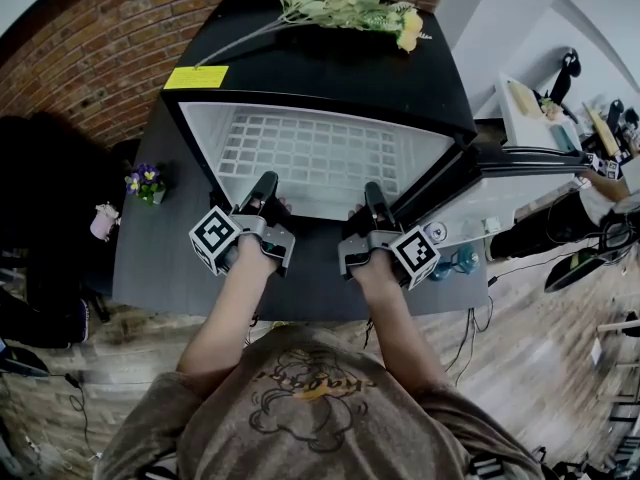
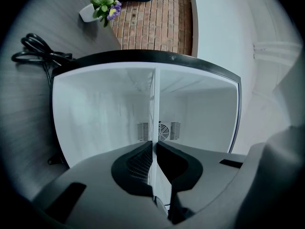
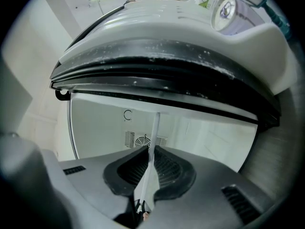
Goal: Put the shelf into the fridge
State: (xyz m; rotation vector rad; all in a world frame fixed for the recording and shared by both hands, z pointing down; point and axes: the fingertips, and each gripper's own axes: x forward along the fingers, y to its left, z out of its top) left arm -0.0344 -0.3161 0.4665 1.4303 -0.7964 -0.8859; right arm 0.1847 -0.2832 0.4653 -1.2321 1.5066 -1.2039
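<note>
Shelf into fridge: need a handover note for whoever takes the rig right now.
Left gripper: shut on the shelf's front edge.
Right gripper: shut on the same edge.
Shelf: held level, reaching into the open fridge; door swung to the right.
Done: shelf gripped and entered into the cavity.
Left: probably push it fully home, release both grippers and back out. Whether it sits on its supports cannot be told.
</note>
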